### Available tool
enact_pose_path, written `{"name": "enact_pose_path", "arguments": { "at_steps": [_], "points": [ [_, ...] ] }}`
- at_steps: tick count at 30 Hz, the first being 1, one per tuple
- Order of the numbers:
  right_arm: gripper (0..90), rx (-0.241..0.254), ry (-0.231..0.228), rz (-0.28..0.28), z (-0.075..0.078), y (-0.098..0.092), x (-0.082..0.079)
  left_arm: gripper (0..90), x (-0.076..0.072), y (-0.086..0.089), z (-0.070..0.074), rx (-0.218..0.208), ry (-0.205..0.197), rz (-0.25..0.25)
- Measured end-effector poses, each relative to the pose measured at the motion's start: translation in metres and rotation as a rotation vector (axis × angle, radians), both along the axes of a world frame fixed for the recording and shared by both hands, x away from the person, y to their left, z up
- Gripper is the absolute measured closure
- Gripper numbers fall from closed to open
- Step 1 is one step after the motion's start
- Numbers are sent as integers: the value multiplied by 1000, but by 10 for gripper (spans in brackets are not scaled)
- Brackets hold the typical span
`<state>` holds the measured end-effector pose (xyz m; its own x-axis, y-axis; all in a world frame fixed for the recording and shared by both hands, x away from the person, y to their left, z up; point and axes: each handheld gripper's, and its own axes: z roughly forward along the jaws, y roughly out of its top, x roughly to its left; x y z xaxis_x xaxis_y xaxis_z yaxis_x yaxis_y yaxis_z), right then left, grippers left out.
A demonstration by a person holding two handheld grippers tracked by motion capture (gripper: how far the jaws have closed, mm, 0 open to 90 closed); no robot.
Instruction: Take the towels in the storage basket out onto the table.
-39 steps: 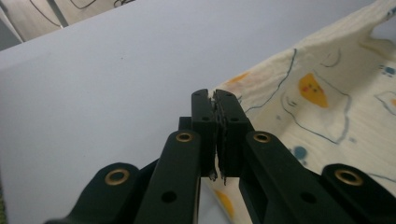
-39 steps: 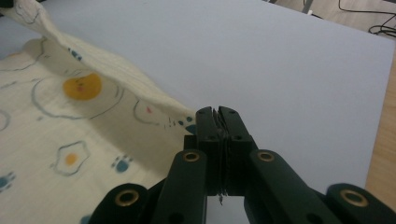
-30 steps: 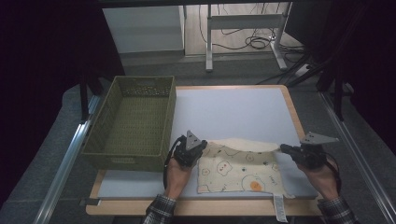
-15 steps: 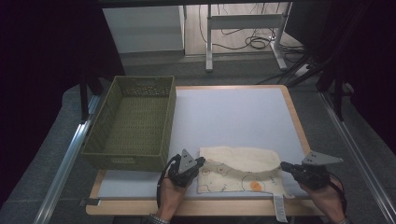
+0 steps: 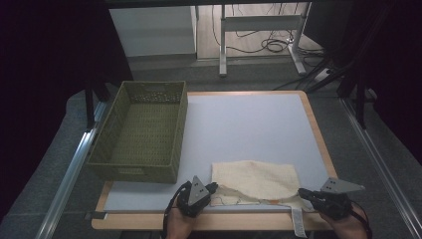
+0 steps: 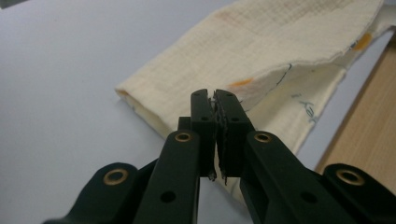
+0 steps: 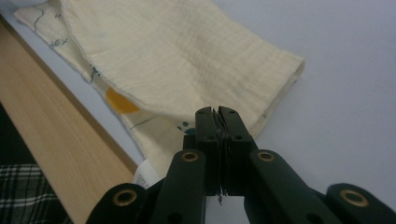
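Note:
A cream cloth (image 5: 254, 181) with small printed figures lies folded over itself near the table's front edge. My left gripper (image 5: 214, 188) is shut on the top layer's near left corner. My right gripper (image 5: 302, 193) is shut on its near right corner. In the left gripper view the shut jaws (image 6: 215, 95) pinch the cloth (image 6: 280, 42) edge, with the printed lower layer showing beneath. In the right gripper view the gripper (image 7: 217, 112) pinches the cloth (image 7: 177, 51) corner just above the pale table top.
An olive woven basket (image 5: 142, 132) stands at the left of the white table top (image 5: 249, 119), which has a wooden rim. A white label (image 5: 297, 224) hangs off the cloth over the front rim. Dark floor and table legs lie beyond.
Both grippers have come toward the front edge and lower, drawing the cloth's top layer over the printed side. The fold now covers most of the print.

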<state>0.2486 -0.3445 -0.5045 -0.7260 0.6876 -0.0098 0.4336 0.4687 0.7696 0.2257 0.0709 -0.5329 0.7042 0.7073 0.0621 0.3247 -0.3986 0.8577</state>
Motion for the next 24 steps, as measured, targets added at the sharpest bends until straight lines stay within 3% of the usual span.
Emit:
{"name": "enact_pose_path", "arguments": {
  "at_steps": [3, 6, 8, 11, 13, 17, 20, 24],
  "points": [
    [867, 7, 13, -2, -5, -1, -5, 834, -6, 2, -5, -14, 37, -23],
    [805, 32, 23, -13, -8, -5, -10, 686, -12, 10, -8, -80, 85, -55],
    [743, 53, 18, -20, -6, -9, -15, 584, -16, 17, -6, -106, 86, -60],
    [721, 64, 3, -35, 2, -14, -19, 532, -13, 25, 0, -129, 86, -36],
    [708, 75, -11, -43, 8, -16, -17, 502, -6, 26, 2, -133, 96, -24],
    [676, 73, -22, -52, 13, -15, -4, 455, 15, 17, 5, -89, 105, 9],
    [658, 63, -23, -60, 12, -9, 15, 425, 34, 8, 7, -67, 108, 36],
    [655, 58, -27, -71, 12, -1, 38, 459, 58, -2, 9, -58, 115, 27]
  ]
}}
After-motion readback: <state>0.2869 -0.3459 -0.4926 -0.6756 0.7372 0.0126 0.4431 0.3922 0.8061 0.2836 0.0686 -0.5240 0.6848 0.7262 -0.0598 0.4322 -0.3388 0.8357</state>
